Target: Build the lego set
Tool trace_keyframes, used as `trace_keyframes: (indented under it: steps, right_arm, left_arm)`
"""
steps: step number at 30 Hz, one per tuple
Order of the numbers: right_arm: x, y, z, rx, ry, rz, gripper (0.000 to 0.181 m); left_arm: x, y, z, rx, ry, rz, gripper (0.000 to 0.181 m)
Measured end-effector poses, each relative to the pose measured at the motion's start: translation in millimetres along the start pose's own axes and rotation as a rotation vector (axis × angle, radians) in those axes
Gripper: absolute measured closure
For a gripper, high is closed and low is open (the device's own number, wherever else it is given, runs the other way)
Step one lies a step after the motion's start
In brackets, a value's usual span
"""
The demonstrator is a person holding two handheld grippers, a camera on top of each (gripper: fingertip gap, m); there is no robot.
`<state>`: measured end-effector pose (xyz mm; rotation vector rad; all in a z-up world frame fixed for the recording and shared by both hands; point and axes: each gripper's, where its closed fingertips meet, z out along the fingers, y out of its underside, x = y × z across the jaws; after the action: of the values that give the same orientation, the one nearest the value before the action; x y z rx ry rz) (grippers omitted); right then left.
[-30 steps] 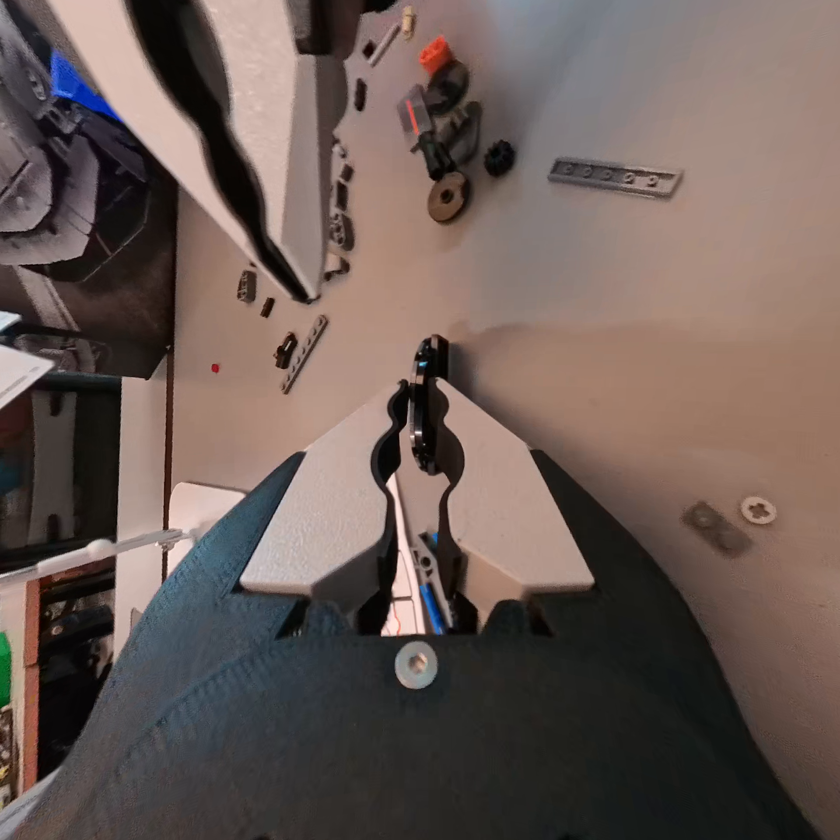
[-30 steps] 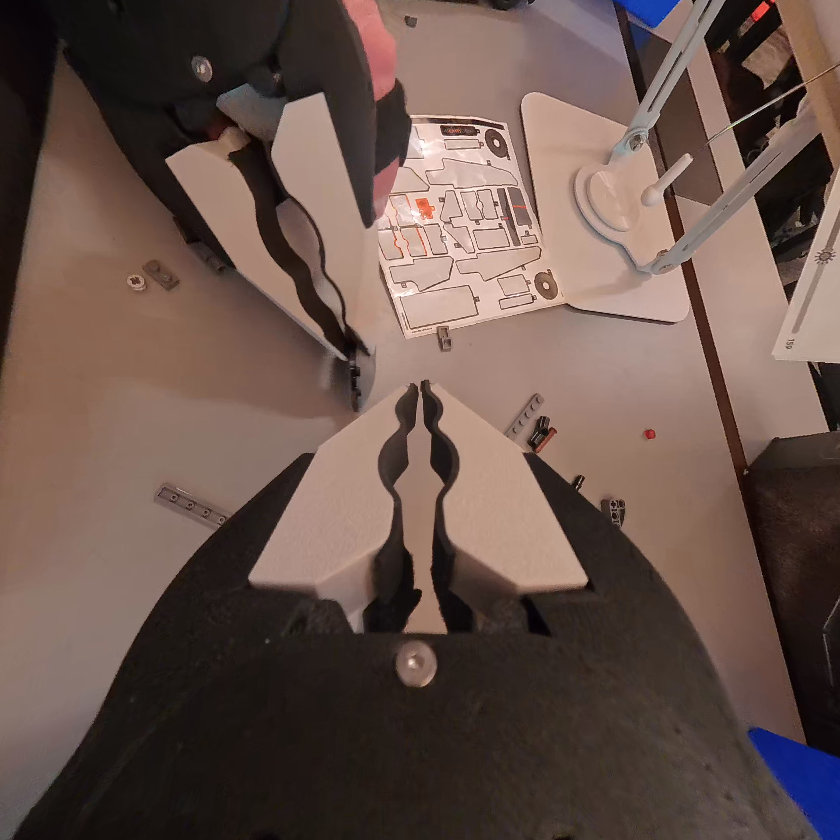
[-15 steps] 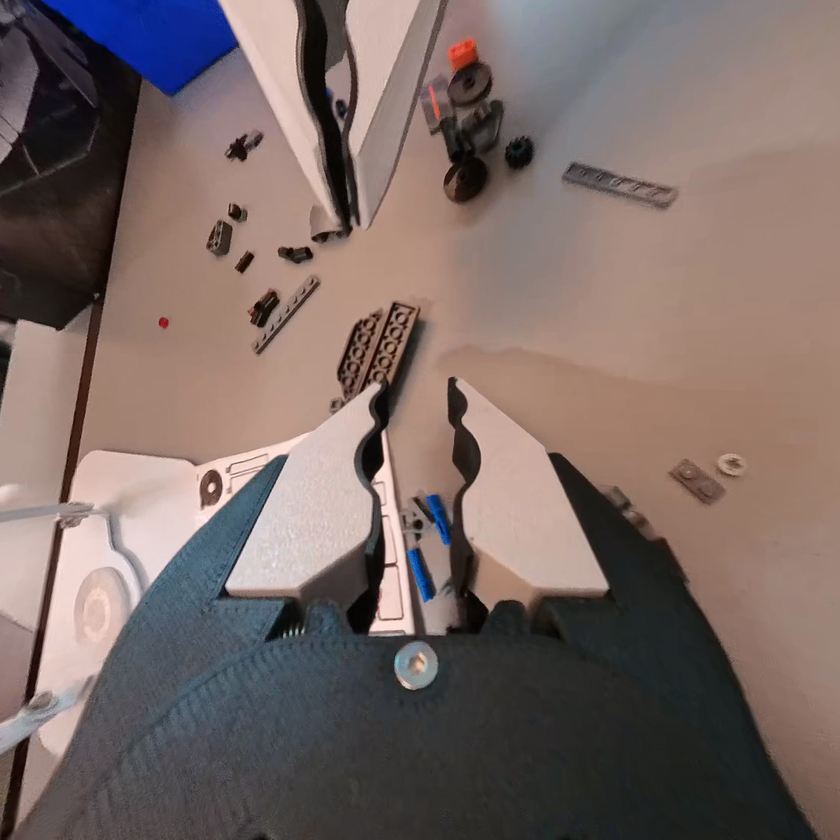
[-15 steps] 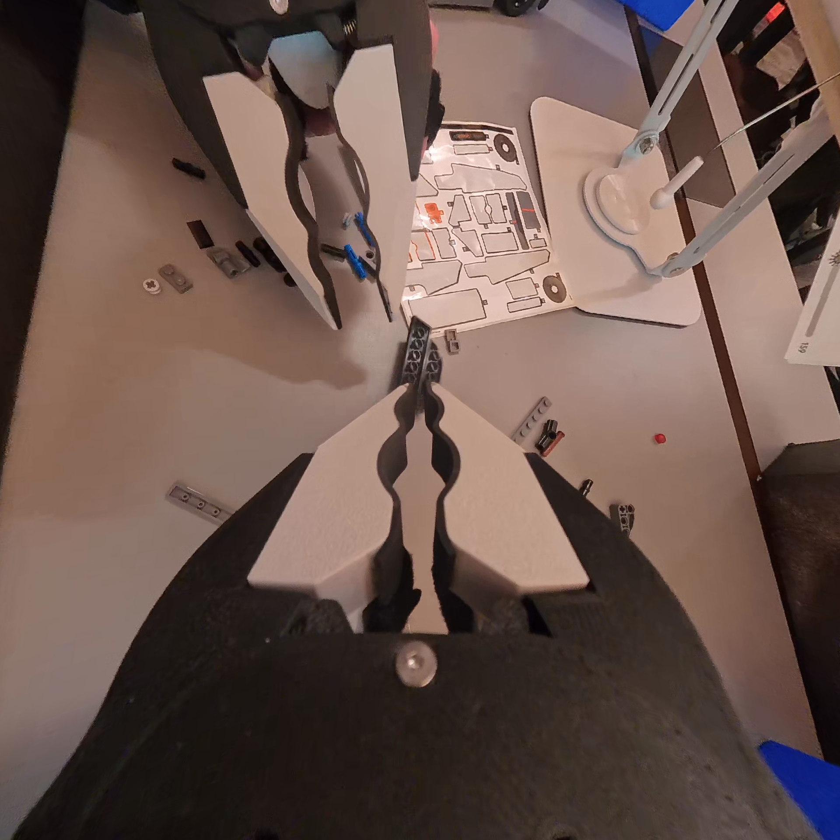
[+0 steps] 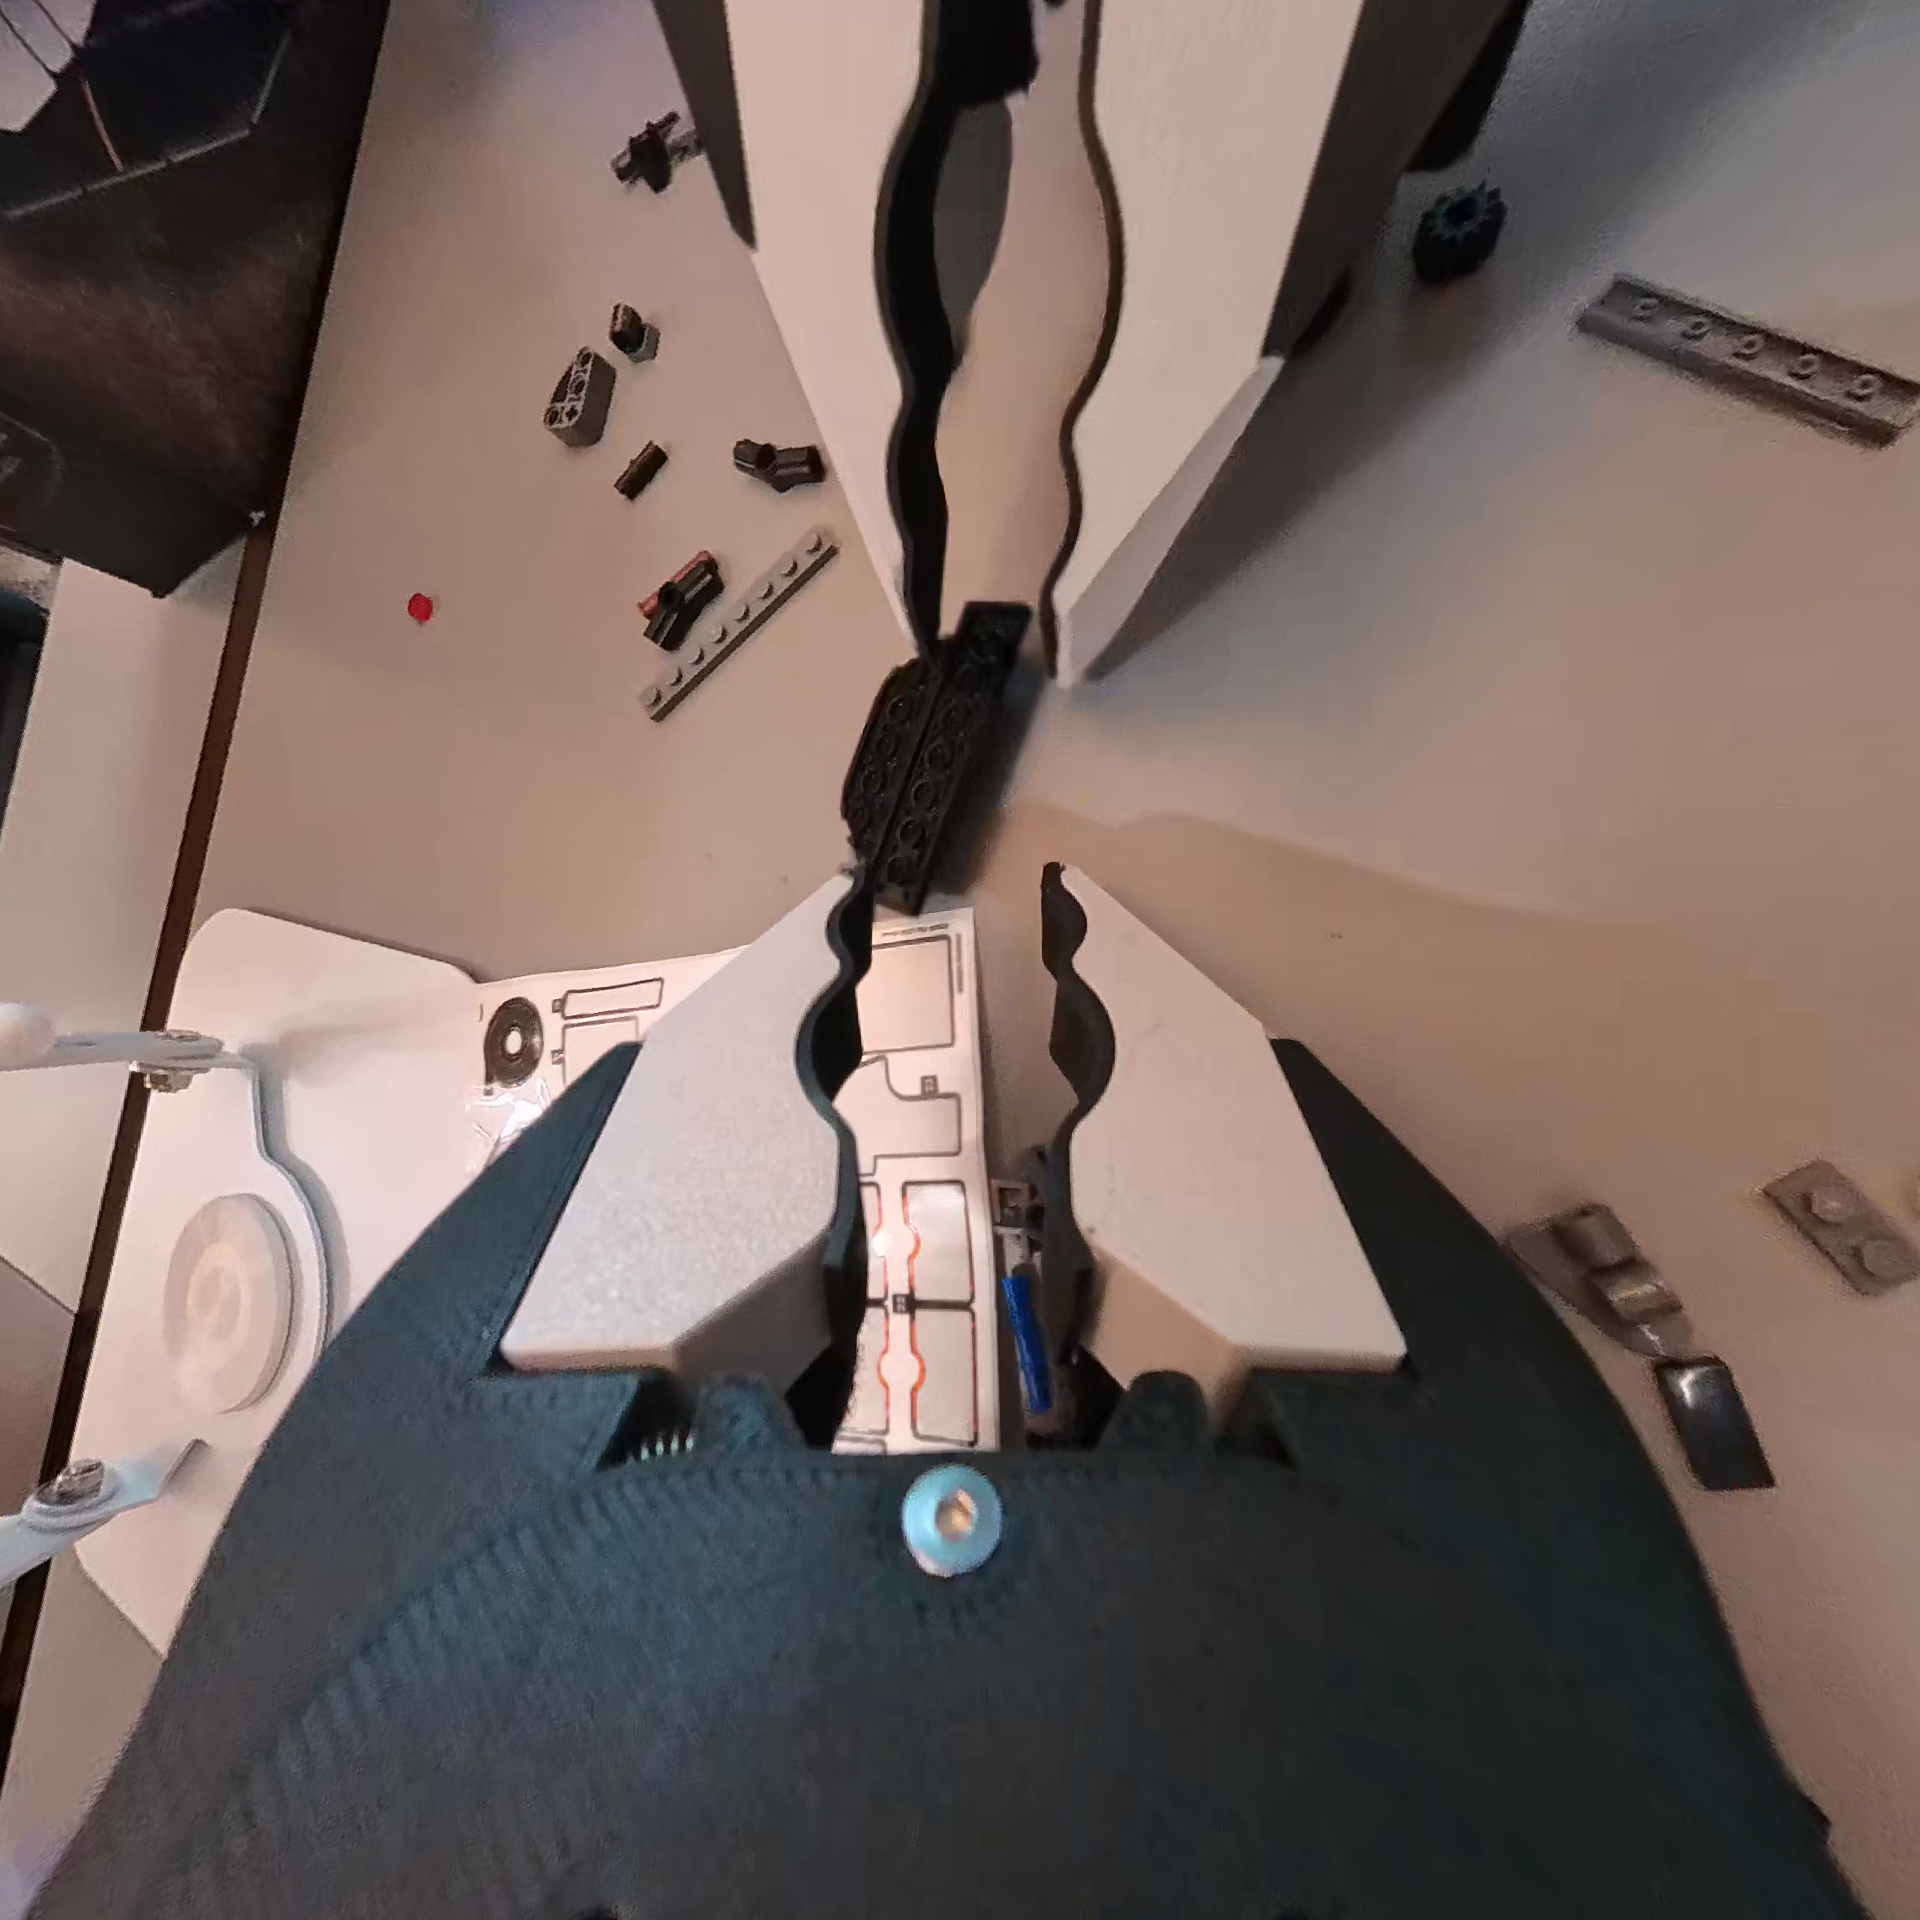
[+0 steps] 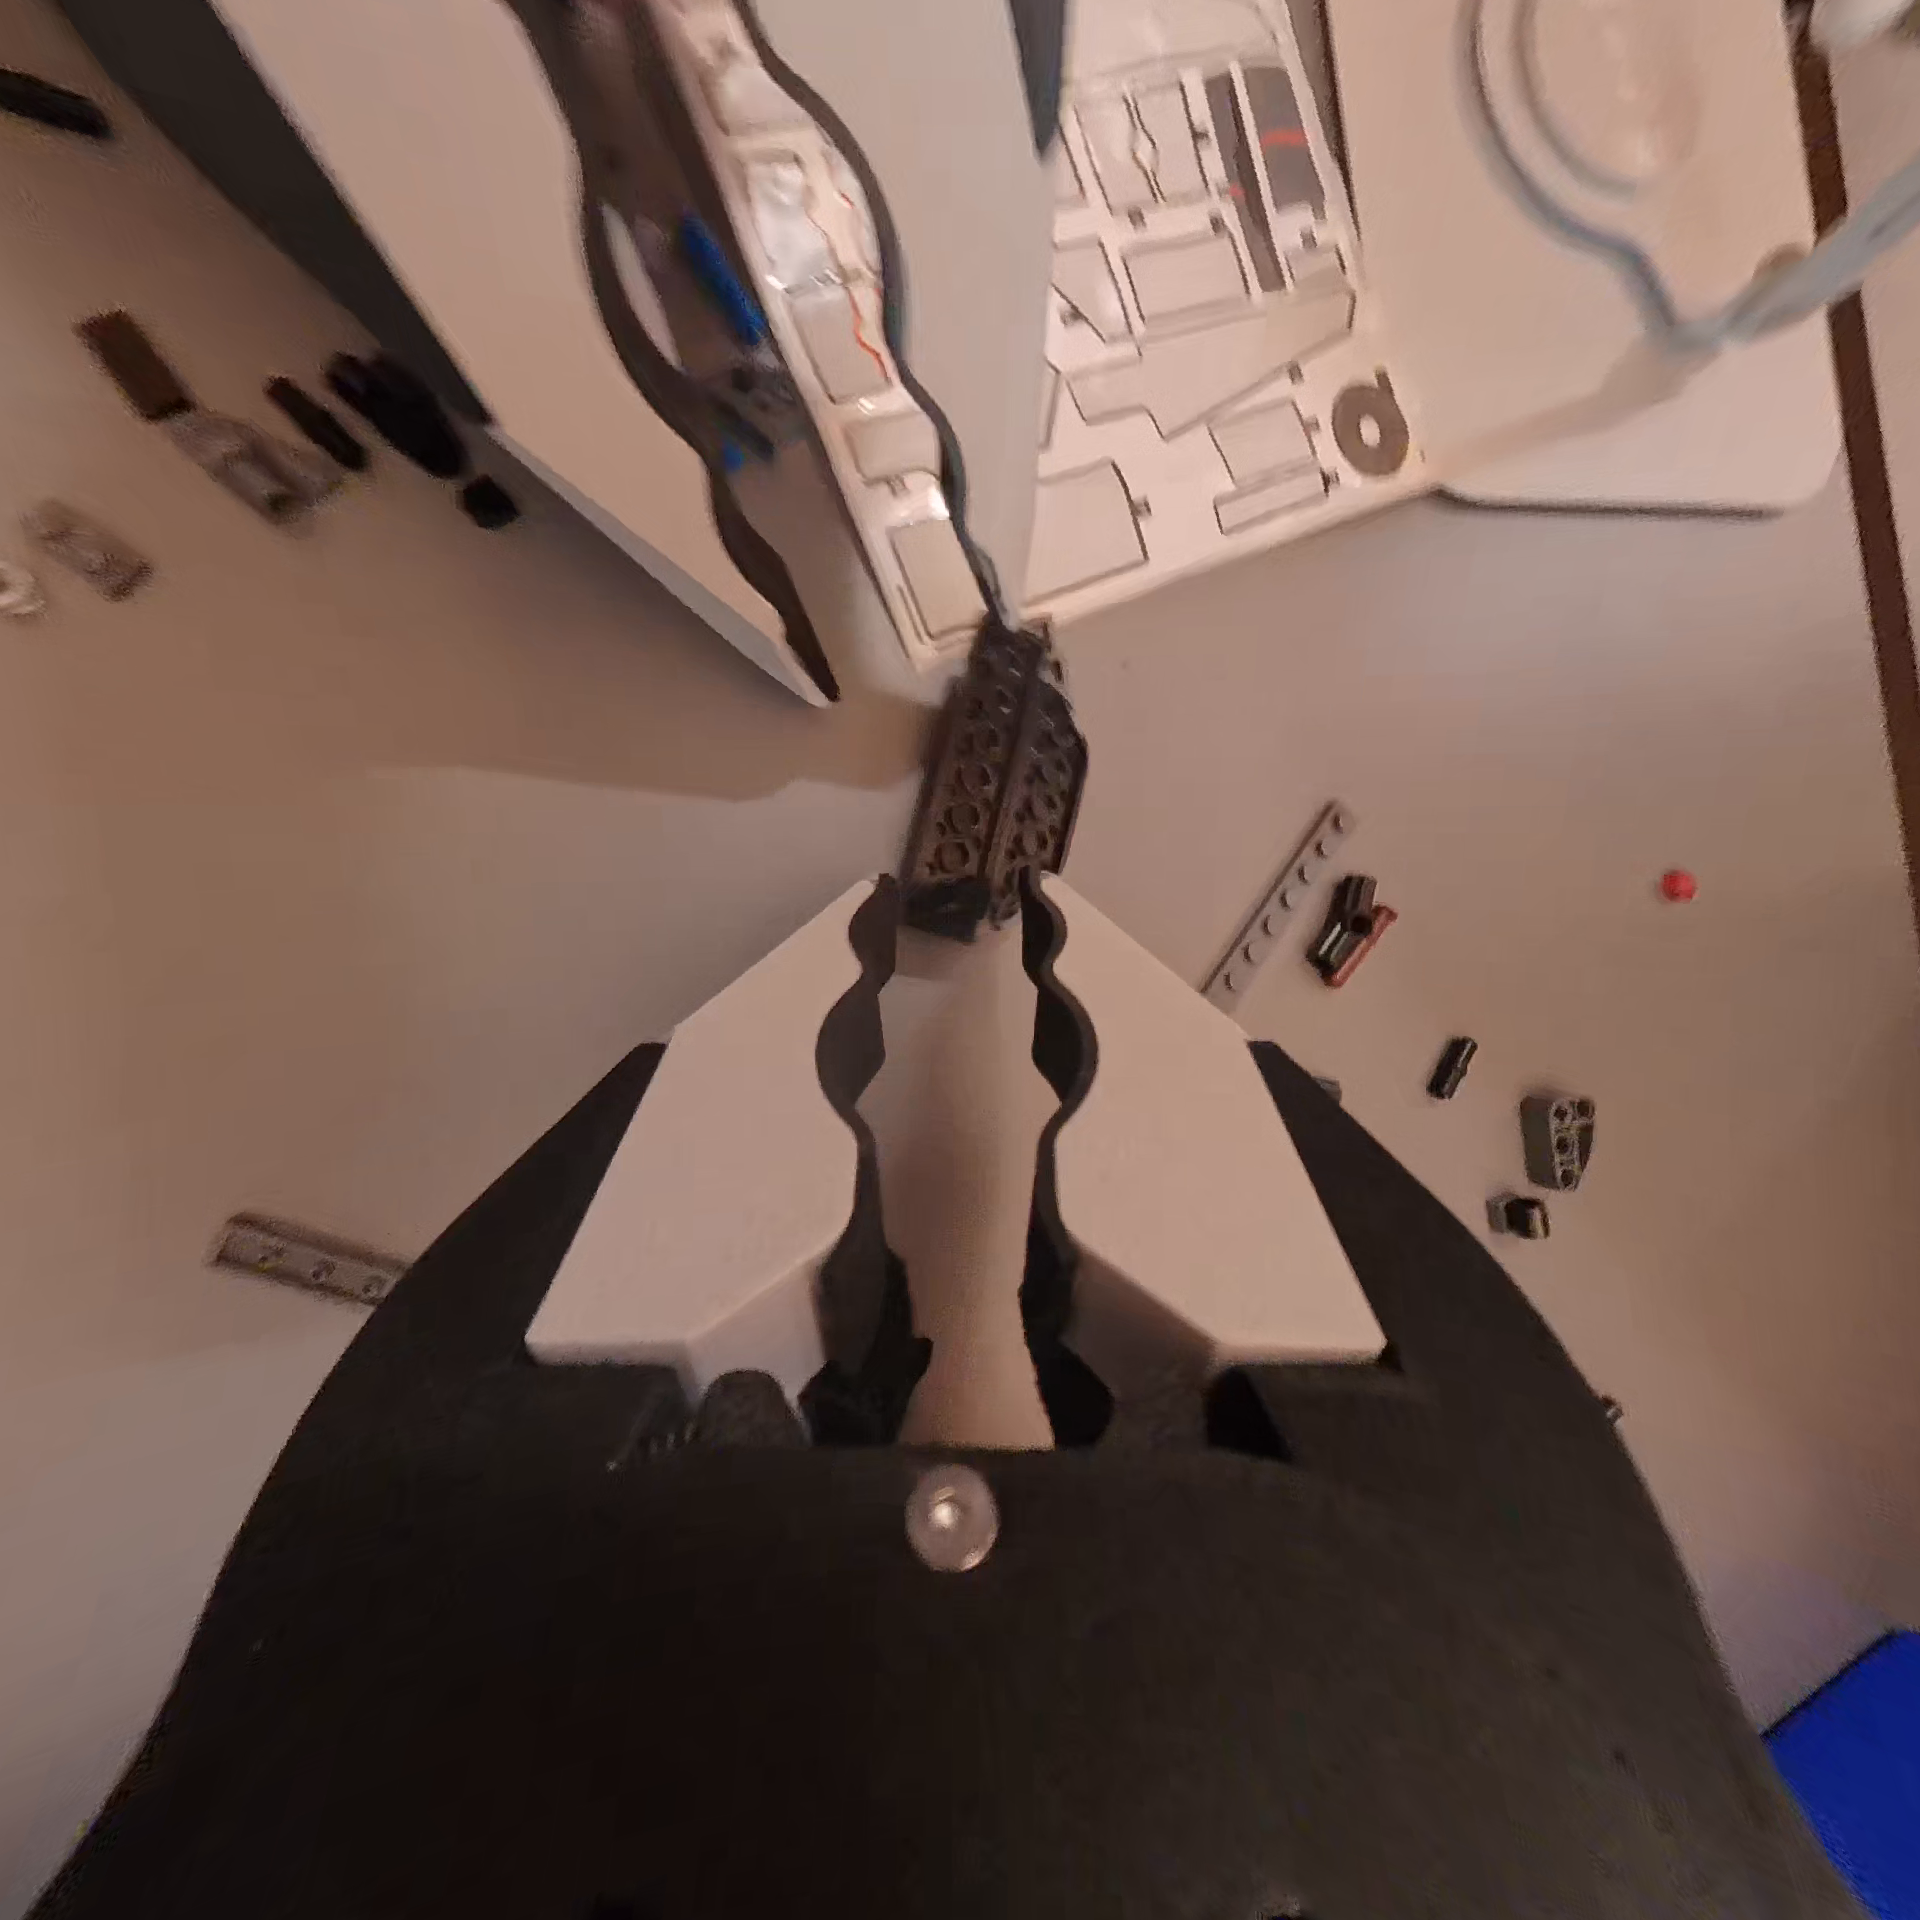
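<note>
A black studded plate assembly [image 5: 930, 758] lies on the table between the two grippers; it also shows in the right wrist view [image 6: 1003, 769]. My left gripper [image 5: 948, 883] is open, its left fingertip beside the plate's near end. My right gripper [image 6: 958, 891] is open, its tips on either side of the plate's other end. I cannot tell whether they touch it. Each gripper shows across from the other: the right gripper [image 5: 992, 644] in the left wrist view, the left gripper [image 6: 904, 649] in the right wrist view.
A sticker sheet [image 5: 914, 1039] and a white lamp base [image 5: 260, 1143] lie under and left of my left gripper. Loose pieces lie around: a long grey plate [image 5: 1745, 358], a thin grey plate [image 5: 743, 623], a black gear [image 5: 1455, 223], a red stud [image 5: 419, 606], grey bits [image 5: 1621, 1288]. A dark box [image 5: 156, 260] stands far left. Some 4 cm of space lies between my two pairs of fingers. The thin grey plate [image 5: 743, 623] sits 7 cm or so from the ends of my right fingers. Look for it in the right wrist view [image 6: 1271, 917] too.
My left gripper opened and let go of the black plate, which now lies on the table. My right gripper went from shut to open and moved in around the plate's end.
</note>
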<state>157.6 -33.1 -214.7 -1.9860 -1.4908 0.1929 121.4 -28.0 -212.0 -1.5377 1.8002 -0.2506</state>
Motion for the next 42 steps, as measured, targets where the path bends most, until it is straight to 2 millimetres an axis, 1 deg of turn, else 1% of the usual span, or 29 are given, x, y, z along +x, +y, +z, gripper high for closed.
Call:
trace_keyframes:
  steps: [2,3,4,6,10,13,16,19,21,24,26,29,32,35,37,39,42]
  right_arm:
    - [0,3,5,-0.007,-0.013,0.014,0.158]
    - [0,2,5,-0.001,-0.011,0.007,0.161]
    - [1,1,5,0.002,-0.007,0.003,0.168]
    - [1,1,5,-0.006,-0.002,0.006,0.173]
    - [1,1,4,-0.004,-0.005,0.015,0.174]
    - [-1,1,1,0.004,-0.025,0.022,0.175]
    - [-6,-3,-8,0.039,-0.062,0.028,0.178]
    - [-18,-6,-18,0.083,-0.155,0.057,0.18]
    - [-20,-6,-21,0.091,-0.173,0.064,0.18]
    - [-25,-12,-26,0.134,-0.223,0.082,0.18]
    - [-29,-14,-32,0.156,-0.257,0.096,0.179]
    - [-33,-15,-39,0.175,-0.308,0.128,0.179]
    - [-35,-13,-41,0.179,-0.352,0.162,0.18]
    - [-33,-12,-40,0.175,-0.342,0.165,0.18]
    - [-29,-14,-41,0.19,-0.301,0.142,0.18]
    - [-27,-20,-45,0.222,-0.262,0.098,0.172]
    - [-27,-21,-44,0.203,-0.217,0.047,0.171]
  left_arm:
    - [-1,-1,0,0.004,-0.002,-0.002,0.151]
    - [-1,-1,0,0.005,-0.003,-0.003,0.151]
    - [-1,-1,0,0.004,-0.009,0.0,0.151]
    - [-2,-1,0,0.007,-0.012,0.0,0.151]
    - [-6,-1,-1,0.037,-0.011,-0.024,0.148]
    - [-11,-2,-4,0.052,-0.031,-0.028,0.146]
    - [-11,-5,-8,0.07,-0.037,-0.015,0.147]
    - [-6,-10,-10,0.092,-0.016,0.005,0.148]
    - [-2,-11,-10,0.097,0.001,0.02,0.155]
    - [4,-12,-11,0.104,0.029,0.031,0.163]
    - [9,-16,-14,0.133,0.058,0.038,0.17]
    - [15,-21,-17,0.154,0.094,0.032,0.171]
    - [21,-22,-19,0.164,0.132,0.03,0.173]
    - [24,-22,-20,0.163,0.162,0.012,0.176]
    - [26,-25,-23,0.184,0.206,-0.034,0.177]
    - [27,-26,-25,0.201,0.244,-0.077,0.178]
    - [30,-26,-27,0.208,0.307,-0.134,0.178]
